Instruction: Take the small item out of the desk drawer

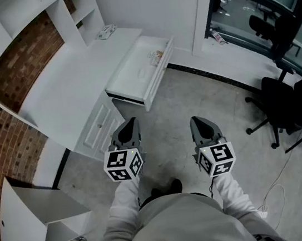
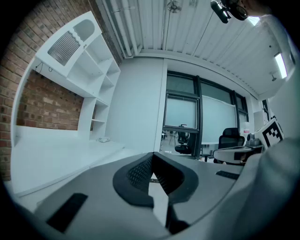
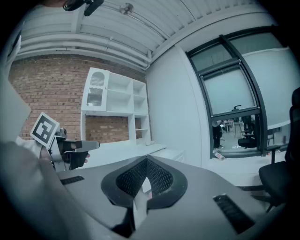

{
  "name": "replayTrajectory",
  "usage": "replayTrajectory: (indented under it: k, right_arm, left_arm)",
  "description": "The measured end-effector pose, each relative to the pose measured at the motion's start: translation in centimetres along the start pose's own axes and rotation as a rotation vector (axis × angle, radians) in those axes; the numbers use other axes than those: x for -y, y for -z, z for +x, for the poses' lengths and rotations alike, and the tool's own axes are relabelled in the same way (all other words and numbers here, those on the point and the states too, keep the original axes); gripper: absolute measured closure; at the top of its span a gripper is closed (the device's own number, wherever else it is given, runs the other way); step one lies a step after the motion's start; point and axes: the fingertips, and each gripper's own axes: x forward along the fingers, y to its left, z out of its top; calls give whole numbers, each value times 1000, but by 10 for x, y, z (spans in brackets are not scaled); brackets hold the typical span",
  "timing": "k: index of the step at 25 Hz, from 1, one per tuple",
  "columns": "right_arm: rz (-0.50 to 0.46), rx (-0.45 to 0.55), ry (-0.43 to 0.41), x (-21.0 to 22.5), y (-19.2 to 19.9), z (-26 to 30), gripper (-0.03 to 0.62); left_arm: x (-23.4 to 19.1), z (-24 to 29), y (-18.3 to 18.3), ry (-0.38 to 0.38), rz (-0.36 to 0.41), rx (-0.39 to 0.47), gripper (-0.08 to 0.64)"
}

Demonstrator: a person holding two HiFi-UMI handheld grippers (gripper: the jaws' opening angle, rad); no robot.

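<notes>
The white desk drawer point(image 1: 135, 79) stands pulled open from the desk's right end. A small light-coloured item point(image 1: 157, 57) lies at its far end. Both grippers hover over the floor in front of the desk, well short of the drawer and roughly level. My left gripper point(image 1: 131, 124) is shut with nothing in it; its pads meet at the tip point(image 2: 152, 156) in the left gripper view. My right gripper point(image 1: 197, 122) is beside it, also shut and empty point(image 3: 146, 160). The drawer's inside does not show in either gripper view.
The white desk point(image 1: 61, 85) runs along a brick wall, with shelves point(image 1: 76, 13) above and a small object point(image 1: 107, 32) on its far end. A black office chair point(image 1: 282, 97) stands at the right. An open white cabinet point(image 1: 40, 223) is at lower left. A cable point(image 1: 274, 194) lies on the floor.
</notes>
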Motion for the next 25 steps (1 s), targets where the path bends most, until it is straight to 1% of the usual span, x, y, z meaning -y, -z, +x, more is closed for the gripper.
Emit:
replayTrajectory:
  k: [6,12,20,25]
  right_arm:
    - [-26,31,-6,4,-8,10,565]
    - [17,69,-19,12,-16,8,565]
    - [38,58,-19,21,-13,10,565]
    - [47,54,-7,32,-14,20,565]
  left_arm:
    - [-2,8,-2,-18,14,8,541]
    - [-1,13,-10,-38,35,23,541]
    - [-13,14,-14,-105,49,22,540]
    - [-24,29,-17,-122,53,24,538]
